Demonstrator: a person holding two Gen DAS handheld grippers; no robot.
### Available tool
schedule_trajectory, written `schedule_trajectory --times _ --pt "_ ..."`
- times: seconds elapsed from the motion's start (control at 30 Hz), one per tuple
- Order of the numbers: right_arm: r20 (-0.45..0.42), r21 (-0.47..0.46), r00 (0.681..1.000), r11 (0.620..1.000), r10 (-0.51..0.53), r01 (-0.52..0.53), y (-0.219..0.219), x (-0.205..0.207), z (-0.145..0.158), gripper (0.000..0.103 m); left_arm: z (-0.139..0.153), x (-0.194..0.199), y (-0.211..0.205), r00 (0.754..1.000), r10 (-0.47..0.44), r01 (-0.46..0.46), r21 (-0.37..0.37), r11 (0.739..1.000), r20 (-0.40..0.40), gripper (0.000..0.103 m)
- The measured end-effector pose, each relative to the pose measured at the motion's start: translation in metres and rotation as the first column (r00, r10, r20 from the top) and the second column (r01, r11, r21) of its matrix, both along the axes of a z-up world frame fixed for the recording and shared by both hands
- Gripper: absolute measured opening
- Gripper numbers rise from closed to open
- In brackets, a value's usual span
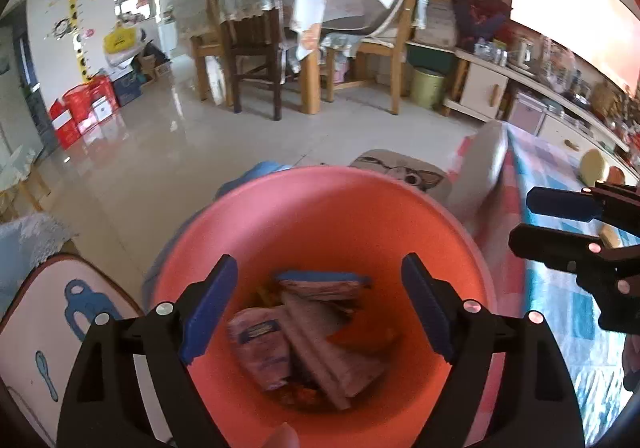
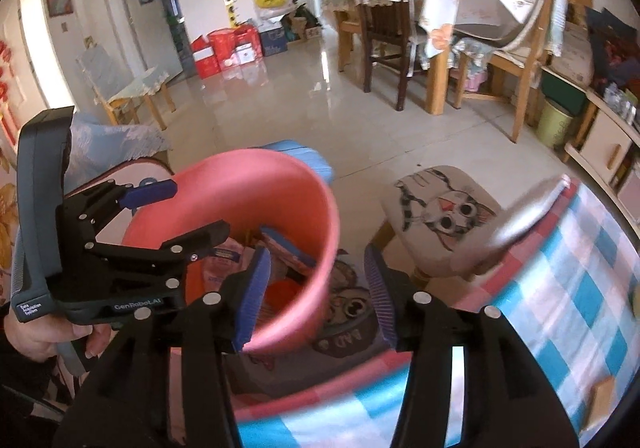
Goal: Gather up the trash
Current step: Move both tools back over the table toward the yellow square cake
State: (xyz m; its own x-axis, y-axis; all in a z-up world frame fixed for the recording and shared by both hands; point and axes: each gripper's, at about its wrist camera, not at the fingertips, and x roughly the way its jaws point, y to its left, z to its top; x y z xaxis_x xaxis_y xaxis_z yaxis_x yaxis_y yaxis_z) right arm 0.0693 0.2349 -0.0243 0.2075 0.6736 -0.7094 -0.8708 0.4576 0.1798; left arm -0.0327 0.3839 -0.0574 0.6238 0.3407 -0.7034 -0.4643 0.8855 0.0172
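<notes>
Beside the checked table's edge (image 2: 560, 288), my left gripper (image 1: 320, 312) and right gripper (image 2: 318, 288) gape empty over the bin (image 1: 320, 200) of light, crinkly wrappers (image 1: 304, 344), best pinched by an edge

Glossy pale tiled floor (image 2: 280, 104) carries pink plastic bin (image 2: 280, 184); checked pink-and-blue tablecloth (image 2: 560, 288) covers table, small yellow-brown block (image 2: 604, 396) near its right edge.

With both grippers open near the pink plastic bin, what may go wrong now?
1. The right gripper has the pink plastic bin rim between its open fingers; moving sideways might tip the bin.
2. The crumpled wrappers inside could then spill onto the floor.
3. The left gripper hovers close and may collide with the right one.
</notes>
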Motion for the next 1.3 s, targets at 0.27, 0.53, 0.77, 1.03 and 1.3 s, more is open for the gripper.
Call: schedule_trajectory --times 0.27,0.53,0.77,1.03,1.3 --pt "0.032 0.025 0.985 0.985 -0.17 0.169 -0.108 0.034 0.005 0.058 0.01 0.046 -0.079 0.989 -0.145 0.145 -0.004 0.989 0.008 0.084" --pt "0.066 0.032 0.915 0.918 -0.398 0.396 -0.268 0.063 0.0 0.067 0.015 0.104 -0.187 0.948 -0.319 0.319 -0.001 0.948 -0.002 0.089" --pt "0.108 0.01 0.856 0.862 -0.506 0.508 -0.386 0.061 -0.012 0.074 -0.013 0.168 -0.301 0.871 -0.483 0.485 0.0 0.875 -0.085 0.089" --pt "0.028 0.043 0.808 0.809 -0.588 0.587 -0.457 0.073 -0.024 0.075 -0.049 0.216 -0.398 0.793 -0.571 0.601 0.12 0.79 -0.211 0.089" --pt "-0.008 0.01 0.824 0.824 -0.567 0.567 -0.456 0.085 -0.038 0.075 -0.06 0.233 -0.401 0.786 -0.586 0.606 0.056 0.794 -0.199 0.089"
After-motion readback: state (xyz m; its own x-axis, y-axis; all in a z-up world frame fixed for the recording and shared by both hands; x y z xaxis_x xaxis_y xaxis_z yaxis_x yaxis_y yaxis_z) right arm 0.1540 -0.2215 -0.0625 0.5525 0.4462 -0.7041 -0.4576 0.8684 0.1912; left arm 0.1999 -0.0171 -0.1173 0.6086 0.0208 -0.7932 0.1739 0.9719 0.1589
